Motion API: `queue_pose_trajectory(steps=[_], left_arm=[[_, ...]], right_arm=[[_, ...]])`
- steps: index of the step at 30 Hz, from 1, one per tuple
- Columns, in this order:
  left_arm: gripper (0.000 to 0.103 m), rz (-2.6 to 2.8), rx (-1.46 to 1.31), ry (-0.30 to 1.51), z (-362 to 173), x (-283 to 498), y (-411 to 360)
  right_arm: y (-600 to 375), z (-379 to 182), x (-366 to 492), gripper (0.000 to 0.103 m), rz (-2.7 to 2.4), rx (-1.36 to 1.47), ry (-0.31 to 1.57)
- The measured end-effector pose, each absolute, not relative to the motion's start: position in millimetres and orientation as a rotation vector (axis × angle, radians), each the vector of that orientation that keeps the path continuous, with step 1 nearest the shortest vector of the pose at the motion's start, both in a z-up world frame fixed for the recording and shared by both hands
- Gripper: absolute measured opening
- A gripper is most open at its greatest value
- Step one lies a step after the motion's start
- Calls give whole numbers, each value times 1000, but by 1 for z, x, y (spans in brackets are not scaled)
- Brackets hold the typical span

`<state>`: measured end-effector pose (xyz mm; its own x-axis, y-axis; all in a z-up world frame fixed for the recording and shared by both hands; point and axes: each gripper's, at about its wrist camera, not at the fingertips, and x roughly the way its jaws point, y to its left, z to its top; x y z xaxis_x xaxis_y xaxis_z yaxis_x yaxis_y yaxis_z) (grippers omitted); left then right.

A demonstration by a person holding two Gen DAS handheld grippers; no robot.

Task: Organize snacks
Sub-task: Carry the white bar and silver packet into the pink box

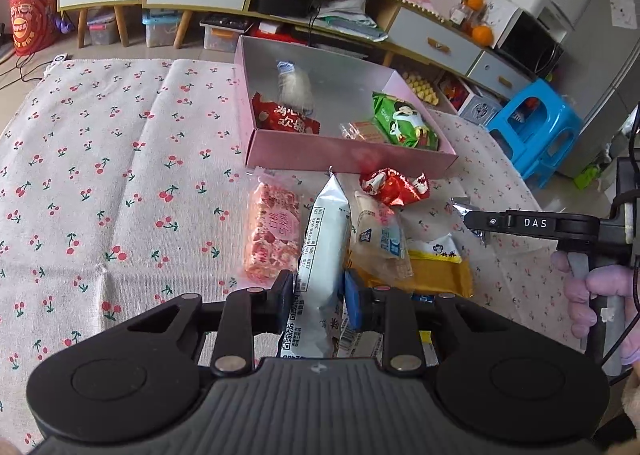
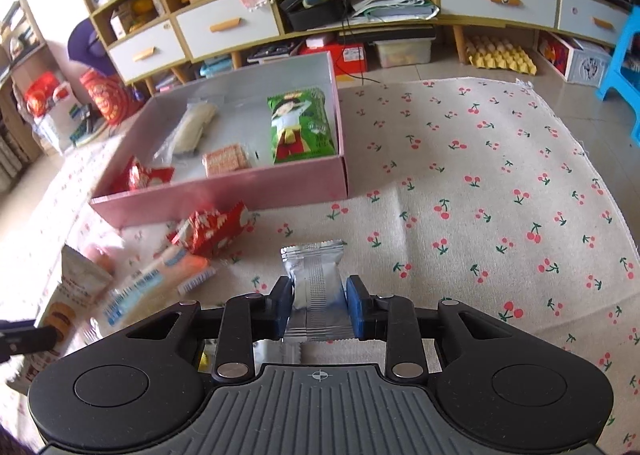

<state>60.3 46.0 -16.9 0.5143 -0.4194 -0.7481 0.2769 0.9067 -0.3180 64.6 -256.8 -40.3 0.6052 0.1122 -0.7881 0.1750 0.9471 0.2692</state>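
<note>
I am working over a cherry-print cloth [image 2: 500, 159] spread on the bench, with low cabinets and clutter behind and a pink box [image 1: 344, 157] at the far side already holding a few snacks.

On the left, my left claw [image 1: 318, 295] is nearly closed on a long white packet [image 1: 324, 239], its pads pressing the packet's sides close to the near end. My worry here is the grip point: most of the packet's length sticks out ahead of the pads, so I judge it may droop or swivel on the lift and drag the pink nougat bar [image 1: 272, 231] or the pale bun packet [image 1: 380, 235] lying right beside it. The yellow packet [image 1: 436, 271] underneath could also shift.

On the right, my right claw [image 2: 318, 305] has narrowed onto a small silver packet [image 2: 314, 275], pads against both edges, the packet pointing towards the box. The foil looks slick and puffy, so I think it could squirt out forward if I squeeze unevenly or tilt too soon.

The red wrapper [image 2: 212, 231] sits just in front of the box wall, so a low carry from either side might knock it.
</note>
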Motion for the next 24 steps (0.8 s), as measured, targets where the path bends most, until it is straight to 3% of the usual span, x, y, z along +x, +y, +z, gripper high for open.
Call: queue_pose_trajectory(steps=[12, 24], left_arm=[[25, -336, -342, 879, 6, 95, 52], [25, -328, -330, 868, 18, 142, 30]], right_arm=[[-277, 2, 80, 27, -55, 556, 869], [-297, -3, 114, 28, -56, 741, 855]])
